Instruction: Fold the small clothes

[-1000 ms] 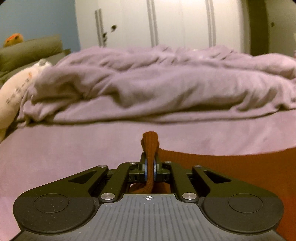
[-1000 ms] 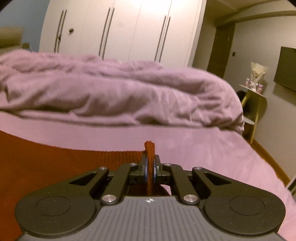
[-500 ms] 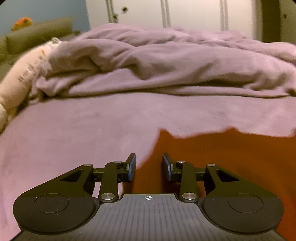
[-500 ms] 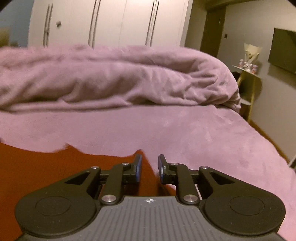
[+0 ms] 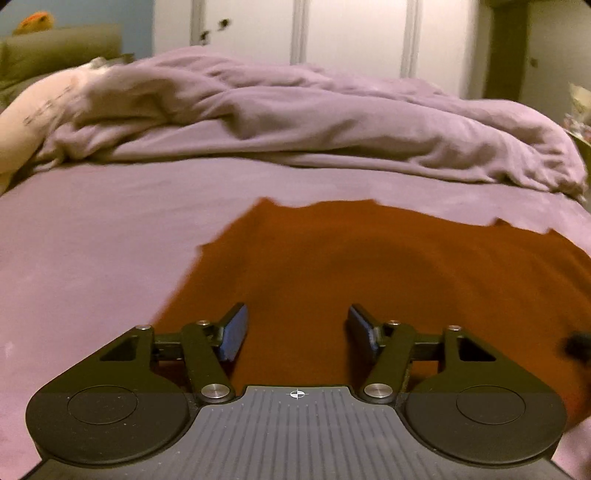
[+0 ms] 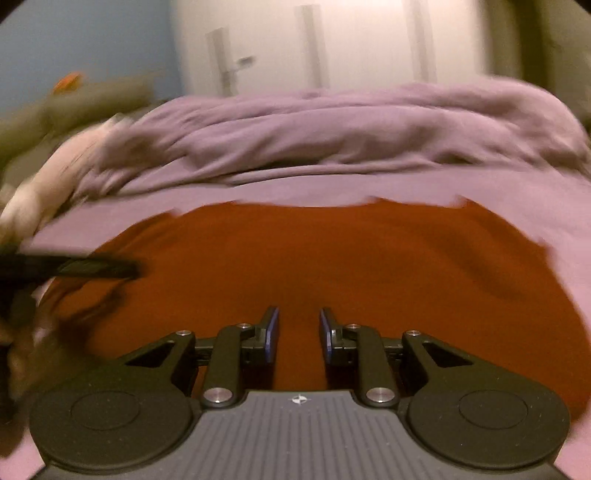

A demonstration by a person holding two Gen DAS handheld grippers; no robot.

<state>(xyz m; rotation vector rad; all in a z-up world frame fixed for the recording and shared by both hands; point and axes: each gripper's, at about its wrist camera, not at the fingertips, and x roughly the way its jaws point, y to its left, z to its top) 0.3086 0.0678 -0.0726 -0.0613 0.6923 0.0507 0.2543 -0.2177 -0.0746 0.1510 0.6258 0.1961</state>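
Observation:
A rust-orange knitted garment [image 5: 369, 266] lies spread flat on the purple bed sheet [image 5: 92, 236]; it also shows in the right wrist view [image 6: 295, 258]. My left gripper [image 5: 297, 330] is open and empty, above the garment's left part. My right gripper [image 6: 298, 332] is open and empty, above the garment's near middle. The left gripper shows blurred at the left edge of the right wrist view [image 6: 74, 267].
A crumpled purple duvet [image 5: 314, 125] lies across the far side of the bed. A pale pillow [image 5: 26, 122] sits at the far left. White wardrobe doors [image 5: 351, 33] stand behind the bed. The right wrist view is motion-blurred.
Both grippers were shut on the garment's far edge a second ago. They let go, opened wider, and pulled back and up, leaving the garment flat on the sheet.

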